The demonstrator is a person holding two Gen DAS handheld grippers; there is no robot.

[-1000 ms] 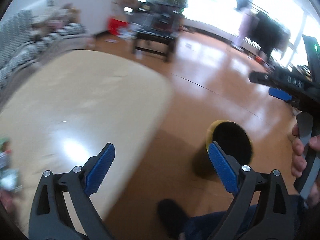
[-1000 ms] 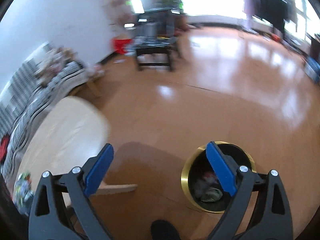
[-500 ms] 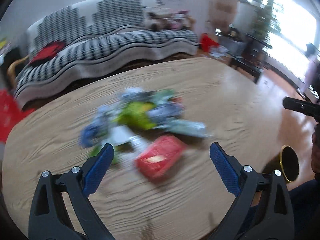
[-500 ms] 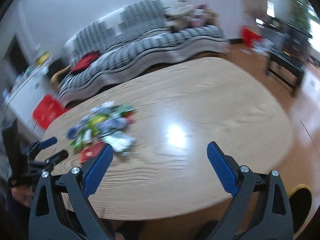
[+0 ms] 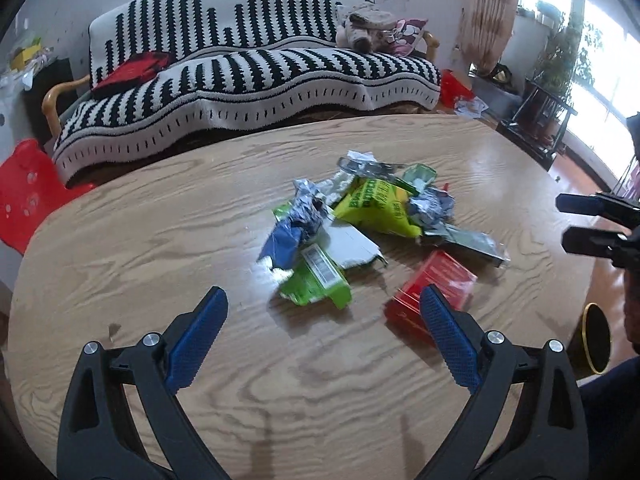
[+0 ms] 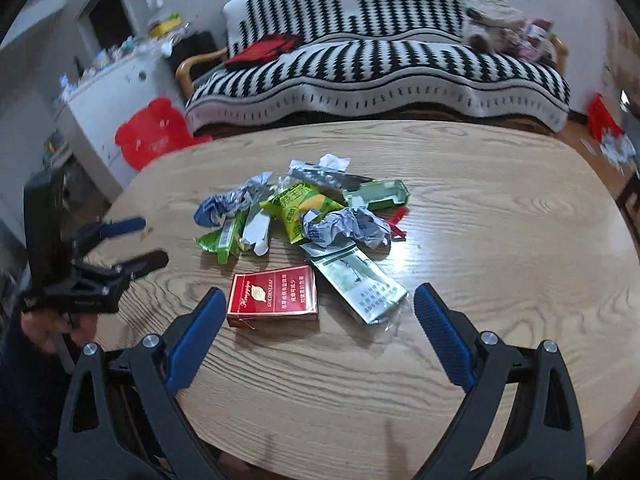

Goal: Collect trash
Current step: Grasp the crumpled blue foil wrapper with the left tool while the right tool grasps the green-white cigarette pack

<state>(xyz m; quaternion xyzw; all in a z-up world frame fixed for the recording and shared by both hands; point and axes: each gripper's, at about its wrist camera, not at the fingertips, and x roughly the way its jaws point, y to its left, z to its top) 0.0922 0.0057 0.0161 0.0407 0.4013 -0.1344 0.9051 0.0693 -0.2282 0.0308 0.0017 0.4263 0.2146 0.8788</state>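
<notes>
A heap of trash lies on the oval wooden table [image 5: 160, 240]: a red cigarette pack [image 6: 273, 295] [image 5: 440, 284], a green-white flat pack [image 6: 358, 282], a yellow-green snack bag [image 6: 300, 204] [image 5: 376, 208], a green carton [image 5: 316, 280], crumpled foil wrappers [image 6: 344, 226] [image 5: 304, 208]. My left gripper [image 5: 324, 336] is open and empty, above the table just short of the heap. My right gripper [image 6: 316, 336] is open and empty, over the red pack's near edge. A black bin with a gold rim [image 5: 596, 336] stands on the floor to the right of the table.
A black-and-white striped sofa [image 5: 248, 64] runs behind the table, with a red cushion [image 5: 132, 68] on it. A red plastic stool [image 6: 152, 136] stands at the table's left end. A white cabinet [image 6: 108, 92] is at the far left. Plant stands [image 5: 548, 92] are by the window.
Both grippers have swung from the floor and the bin to the table and now face the trash heap from close by. Both stay open and empty.
</notes>
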